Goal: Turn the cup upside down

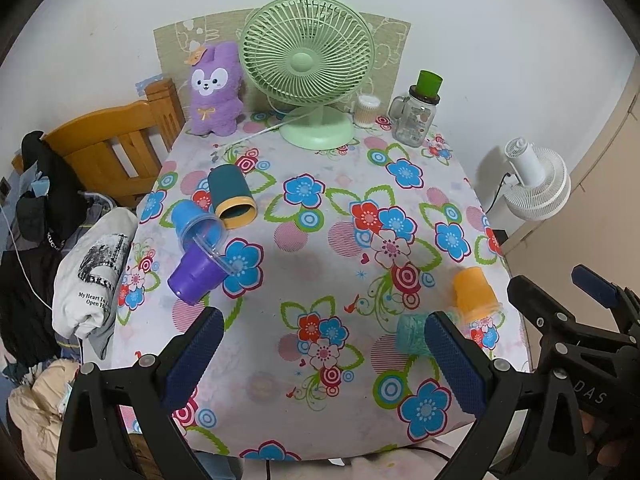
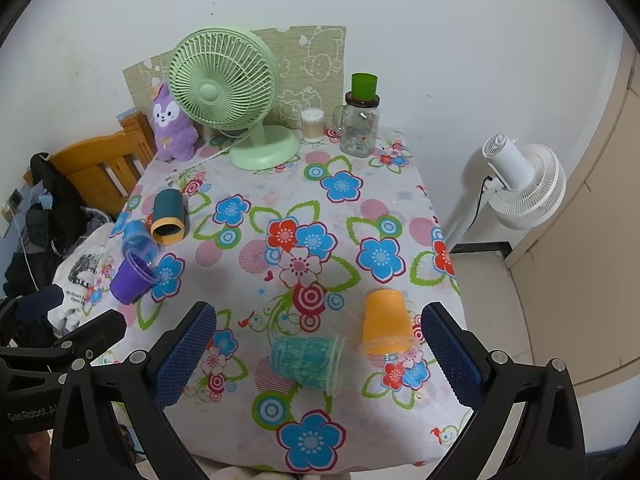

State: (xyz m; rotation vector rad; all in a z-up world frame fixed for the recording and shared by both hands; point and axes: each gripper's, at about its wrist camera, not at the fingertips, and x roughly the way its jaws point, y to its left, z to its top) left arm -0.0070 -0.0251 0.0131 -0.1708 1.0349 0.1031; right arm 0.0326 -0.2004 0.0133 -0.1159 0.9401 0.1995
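Cup, teal point(image 2: 306, 360), on side, near counter point(image 2: 384, 184) front edge, just beside orange cup point(image 2: 386, 326). Right gripper point(image 2: 318, 354) fingers wide, empty, straddling it; left gripper point(image 1: 320, 354) likewise wide, empty. Advice: grip mid-wall, lift clear, rotate rim down, avoid nudging orange neighbour.

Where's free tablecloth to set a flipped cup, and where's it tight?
Free: the middle of the tablecloth, between the dark teal cup and orange cup, up to the green fan. Tight: the left edge, where the blue cup and purple cup touch; the turquoise cup crowds the near right.
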